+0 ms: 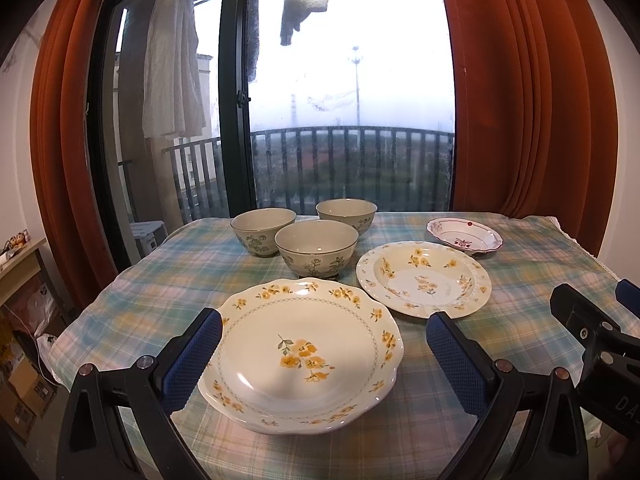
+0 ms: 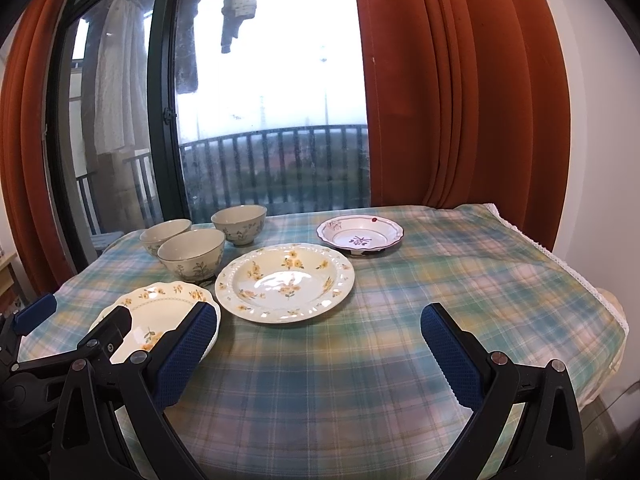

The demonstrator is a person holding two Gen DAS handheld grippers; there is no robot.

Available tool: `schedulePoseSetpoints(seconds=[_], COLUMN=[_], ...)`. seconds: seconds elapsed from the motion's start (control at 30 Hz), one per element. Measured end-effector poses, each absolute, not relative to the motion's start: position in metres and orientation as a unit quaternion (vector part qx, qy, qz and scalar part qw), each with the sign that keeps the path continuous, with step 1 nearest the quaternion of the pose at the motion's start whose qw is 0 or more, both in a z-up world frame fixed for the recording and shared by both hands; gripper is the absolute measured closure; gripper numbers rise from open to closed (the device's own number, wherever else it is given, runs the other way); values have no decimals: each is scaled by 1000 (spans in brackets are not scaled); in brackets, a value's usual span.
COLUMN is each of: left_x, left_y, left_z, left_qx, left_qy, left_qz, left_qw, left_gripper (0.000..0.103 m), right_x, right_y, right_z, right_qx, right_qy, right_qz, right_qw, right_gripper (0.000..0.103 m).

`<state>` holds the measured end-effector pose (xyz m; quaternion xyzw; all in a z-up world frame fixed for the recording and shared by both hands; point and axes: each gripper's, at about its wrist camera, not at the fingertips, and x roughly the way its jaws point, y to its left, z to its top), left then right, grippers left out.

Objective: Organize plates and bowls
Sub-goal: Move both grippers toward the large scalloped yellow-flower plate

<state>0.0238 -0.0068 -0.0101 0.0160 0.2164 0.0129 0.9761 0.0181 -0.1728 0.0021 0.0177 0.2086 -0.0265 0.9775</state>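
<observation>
A scalloped yellow-flower plate (image 1: pixel 300 356) lies nearest on the plaid tablecloth; it looks like two stacked. My left gripper (image 1: pixel 322 356) is open, its blue pads on either side of this plate, not touching. A round yellow-flower plate (image 1: pixel 424 278) lies to its right and farther back. A small red-trimmed dish (image 1: pixel 464 235) sits at the back right. Three beige floral bowls (image 1: pixel 316 248) cluster at the back. My right gripper (image 2: pixel 320 354) is open and empty above bare cloth, with the round plate (image 2: pixel 285 282) ahead and the scalloped plate (image 2: pixel 156 316) at its left.
The plaid-covered table (image 2: pixel 440 280) ends at the right with a lace edge (image 2: pixel 560 264). Rust curtains (image 2: pixel 460 80) and a glass balcony door (image 1: pixel 340 120) stand behind the table. A low shelf and boxes (image 1: pixel 20 320) are at the left.
</observation>
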Motion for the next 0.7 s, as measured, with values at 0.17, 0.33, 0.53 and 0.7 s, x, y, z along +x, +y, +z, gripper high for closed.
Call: schedulePoseSetpoints(seconds=[0.17, 0.33, 0.53, 0.7], left_x=[24, 27, 36, 46], left_y=[-8, -6, 2, 12], left_z=[-11, -12, -12, -16], left_qx=[15, 13, 8, 3], left_qy=[220, 223, 223, 230], left_qz=[14, 15, 20, 27], left_qw=[975, 975, 975, 973], left_gripper=[1, 1, 1, 1], right_x=[18, 22, 33, 44], right_y=[-170, -165, -159, -153], right_z=[3, 0, -3, -6], right_qx=[13, 11, -1, 15], right_qy=[214, 210, 233, 231], right_qz=[-27, -28, -30, -22], right_qw=[976, 977, 972, 973], right_gripper=[0, 0, 0, 0])
